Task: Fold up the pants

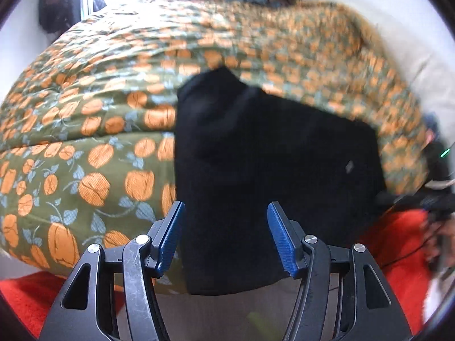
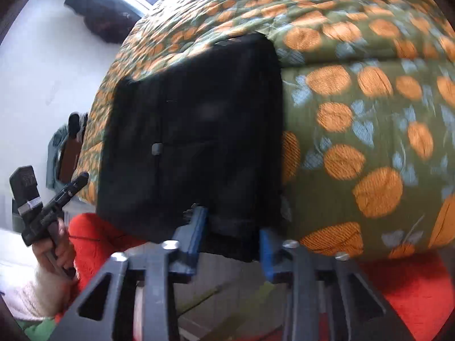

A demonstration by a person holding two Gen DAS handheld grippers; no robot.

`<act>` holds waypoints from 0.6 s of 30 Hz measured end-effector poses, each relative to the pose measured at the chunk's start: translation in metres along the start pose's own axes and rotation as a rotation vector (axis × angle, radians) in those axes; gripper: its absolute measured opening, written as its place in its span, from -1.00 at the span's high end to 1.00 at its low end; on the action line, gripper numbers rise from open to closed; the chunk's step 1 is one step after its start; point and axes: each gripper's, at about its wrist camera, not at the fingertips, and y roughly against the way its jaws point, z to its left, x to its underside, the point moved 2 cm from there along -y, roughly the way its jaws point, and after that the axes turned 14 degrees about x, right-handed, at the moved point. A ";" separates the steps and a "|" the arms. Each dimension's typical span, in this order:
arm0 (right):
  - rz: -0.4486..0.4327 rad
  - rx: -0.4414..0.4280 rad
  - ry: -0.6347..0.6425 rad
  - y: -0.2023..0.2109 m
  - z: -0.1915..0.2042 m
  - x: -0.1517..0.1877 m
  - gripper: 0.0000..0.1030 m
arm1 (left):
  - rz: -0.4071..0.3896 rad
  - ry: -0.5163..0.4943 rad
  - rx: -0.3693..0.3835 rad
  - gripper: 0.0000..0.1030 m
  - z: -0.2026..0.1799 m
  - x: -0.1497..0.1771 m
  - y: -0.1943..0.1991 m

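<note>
Currently the black pants [image 1: 270, 176] lie folded on the pumpkin-print quilt [image 1: 85, 147], hanging over its near edge. We judge them soft, limp: pinch doubled hem. Left gripper [image 1: 226, 238] released; right gripper [image 2: 231, 244] parted, nothing held.

No text, label, brand or number can be read in either view. The small grey tag [image 2: 156, 149] on the black pants [image 2: 199, 130] is too blurred to show any lettering, and the green light [image 1: 445, 152] at the right edge of the left wrist view is only a glowing streak.
</note>
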 end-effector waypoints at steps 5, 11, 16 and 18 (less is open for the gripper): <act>-0.254 0.088 0.032 0.070 0.014 -0.007 0.07 | 0.009 -0.012 -0.040 -0.24 -0.001 0.004 -0.001; -0.394 0.025 0.107 0.072 0.064 -0.033 -0.03 | 0.038 -0.002 -0.109 -0.26 -0.002 0.006 -0.008; -0.244 0.115 0.052 0.002 0.056 -0.030 -0.08 | 0.036 -0.009 -0.144 -0.26 -0.004 0.006 -0.003; -0.317 0.098 0.036 0.025 0.063 -0.025 -0.08 | 0.027 -0.014 -0.155 -0.31 -0.004 0.006 0.001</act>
